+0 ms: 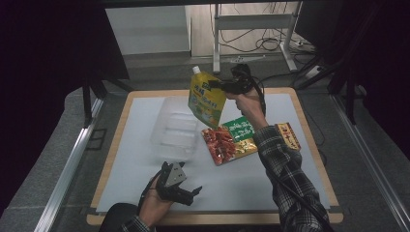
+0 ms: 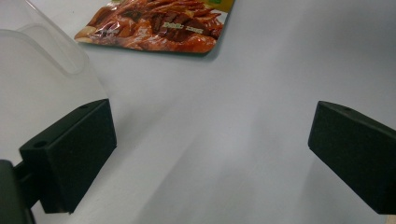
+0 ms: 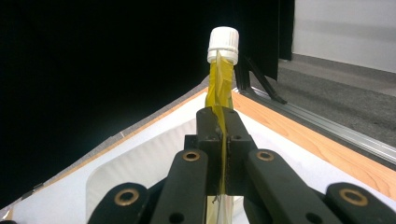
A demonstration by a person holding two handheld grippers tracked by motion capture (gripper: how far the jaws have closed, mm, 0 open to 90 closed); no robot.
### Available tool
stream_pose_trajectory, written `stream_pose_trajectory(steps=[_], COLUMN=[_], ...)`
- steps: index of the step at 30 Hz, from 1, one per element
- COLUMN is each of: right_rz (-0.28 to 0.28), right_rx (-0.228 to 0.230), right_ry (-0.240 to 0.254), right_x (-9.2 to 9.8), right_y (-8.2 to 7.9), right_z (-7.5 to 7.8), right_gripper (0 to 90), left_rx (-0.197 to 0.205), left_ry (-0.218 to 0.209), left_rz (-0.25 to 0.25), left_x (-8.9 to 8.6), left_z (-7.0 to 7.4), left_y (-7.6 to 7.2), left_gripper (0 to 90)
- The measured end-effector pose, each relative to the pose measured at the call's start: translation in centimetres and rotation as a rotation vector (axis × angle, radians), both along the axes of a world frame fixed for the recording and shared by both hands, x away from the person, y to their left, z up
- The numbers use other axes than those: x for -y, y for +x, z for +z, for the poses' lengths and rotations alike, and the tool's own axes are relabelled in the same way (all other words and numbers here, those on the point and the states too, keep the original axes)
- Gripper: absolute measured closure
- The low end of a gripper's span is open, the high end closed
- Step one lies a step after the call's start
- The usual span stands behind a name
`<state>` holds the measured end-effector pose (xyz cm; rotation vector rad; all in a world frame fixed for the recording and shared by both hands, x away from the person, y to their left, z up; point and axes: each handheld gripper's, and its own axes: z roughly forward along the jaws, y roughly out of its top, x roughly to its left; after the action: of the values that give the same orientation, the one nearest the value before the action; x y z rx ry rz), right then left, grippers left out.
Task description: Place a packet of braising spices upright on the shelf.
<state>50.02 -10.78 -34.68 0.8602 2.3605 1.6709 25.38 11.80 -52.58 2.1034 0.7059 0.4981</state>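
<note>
Right hand-held gripper [image 1: 216,85] clamps the yellow spouted pouch [image 1: 206,99] above the clear tray [image 1: 174,128]; left hand-held gripper [image 1: 193,193], jaws wide, sits just beside the tray.

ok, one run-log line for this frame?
right gripper: shut on yellow spouted pouch, held above clear plastic bin | left gripper: open, nothing between its jaws, low over table

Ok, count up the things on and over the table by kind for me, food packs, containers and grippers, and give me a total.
Spouted pouches: 1, the yellow pouch held up by the right gripper
Flat food packets: 3, the red snack packet, green packet and brown packet
Clear plastic containers: 1, the clear container
Grippers: 2, counting the left gripper
Total: 7
</note>
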Motion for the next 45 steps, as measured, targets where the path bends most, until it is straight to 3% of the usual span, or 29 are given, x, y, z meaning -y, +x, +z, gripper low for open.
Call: stream_pose_trajectory(steps=[11, 23, 34, 45], right_rz=[0.009, 0.015, 0.033, 0.069], right_rx=[0.005, 0.009, 0.03, 0.025], right_ry=[0.013, 0.031, 0.012, -0.042], right_x=[-2.2, -4.1, -6.6, -8.9], right_y=[1.7, 3.1, 4.2, 4.9], right_z=[0.1, -0.4, -0.8, -2.9], right_gripper=[87.6, 87.6, 87.6, 87.6], left_rx=[-0.016, -0.014, -0.01, -0.012], left_ry=[-0.043, -0.023, -0.021, -0.022], left_rz=[-0.008, -0.027, -0.031, -0.036], left_x=[0.1, 0.5, 0.7, 0.8], left_z=[0.3, 0.1, 0.1, 0.1], left_y=[-0.1, -0.2, -0.3, -0.3], left_gripper=[1.4, 1.8, 1.8, 1.7])
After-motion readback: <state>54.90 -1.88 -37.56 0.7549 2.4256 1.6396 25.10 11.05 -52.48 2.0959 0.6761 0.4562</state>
